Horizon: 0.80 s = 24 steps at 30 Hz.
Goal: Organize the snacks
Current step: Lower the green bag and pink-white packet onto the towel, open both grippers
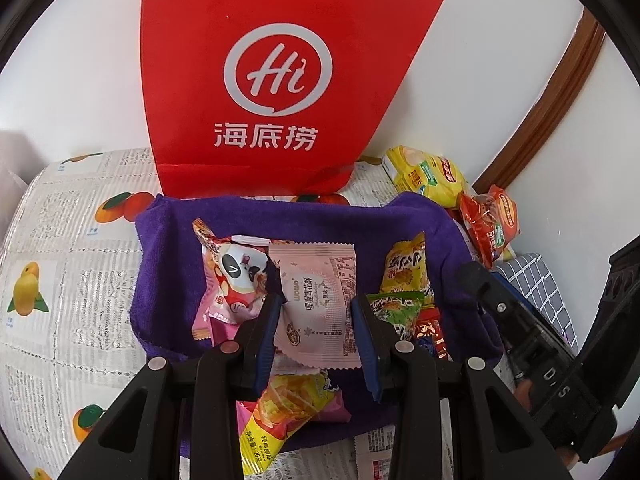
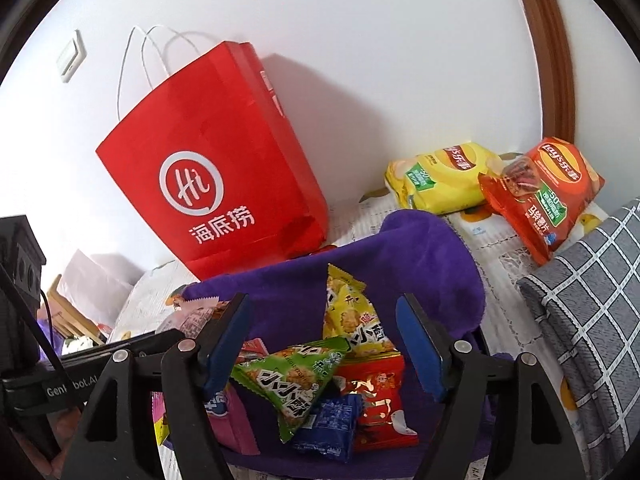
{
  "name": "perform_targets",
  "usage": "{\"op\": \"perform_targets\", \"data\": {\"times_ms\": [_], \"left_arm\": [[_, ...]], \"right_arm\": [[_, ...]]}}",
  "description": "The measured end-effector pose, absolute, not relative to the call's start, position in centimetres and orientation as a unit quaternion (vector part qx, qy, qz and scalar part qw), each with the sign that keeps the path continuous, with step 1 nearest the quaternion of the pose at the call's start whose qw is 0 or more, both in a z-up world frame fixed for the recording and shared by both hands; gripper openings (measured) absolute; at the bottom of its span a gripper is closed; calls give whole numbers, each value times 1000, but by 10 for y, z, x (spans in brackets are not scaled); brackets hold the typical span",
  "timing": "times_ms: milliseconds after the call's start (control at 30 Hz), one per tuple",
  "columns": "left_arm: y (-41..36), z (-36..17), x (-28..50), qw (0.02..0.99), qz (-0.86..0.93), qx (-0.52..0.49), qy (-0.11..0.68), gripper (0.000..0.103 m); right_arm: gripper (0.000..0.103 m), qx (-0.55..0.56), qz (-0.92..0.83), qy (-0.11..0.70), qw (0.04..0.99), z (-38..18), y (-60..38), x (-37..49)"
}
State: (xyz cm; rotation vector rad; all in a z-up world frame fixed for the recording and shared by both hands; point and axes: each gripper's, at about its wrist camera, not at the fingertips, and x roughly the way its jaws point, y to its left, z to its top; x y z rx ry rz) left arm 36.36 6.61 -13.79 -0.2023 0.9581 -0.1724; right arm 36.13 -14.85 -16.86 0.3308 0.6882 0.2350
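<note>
Tongs, left [image 1: 316, 312], angled steeply down, clamped on pink snack packet [image 1: 316, 300]; right tongs [image 2: 324, 344] spread wide, empty.

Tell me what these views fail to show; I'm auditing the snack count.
- Red bag: top cut off in left view; inside hidden by its front in both.
- Pink packet: edges covered by left gripper fingers.
- Blue packet: print too small, green packet overlaps it.

Both are the same build — the matte black plastic left claw [image 1: 316, 312] and right claw [image 2: 322, 334] carry blue rubber pads [image 2: 418, 350], round silver screws and white lettering — "GenRobot.AI".
</note>
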Motion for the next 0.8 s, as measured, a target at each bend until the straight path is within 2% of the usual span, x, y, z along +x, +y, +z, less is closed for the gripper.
{"op": "perform_targets", "data": {"times_ms": [667,800], "left_arm": [[59,-147,366,872,-107,-99,468,35],[62,-140,365,876,-106,-103,458,40]], "right_arm": [[74,177,120,326,921,-161,-155,356],[74,183,118,324,921,-160,-157,354]]}}
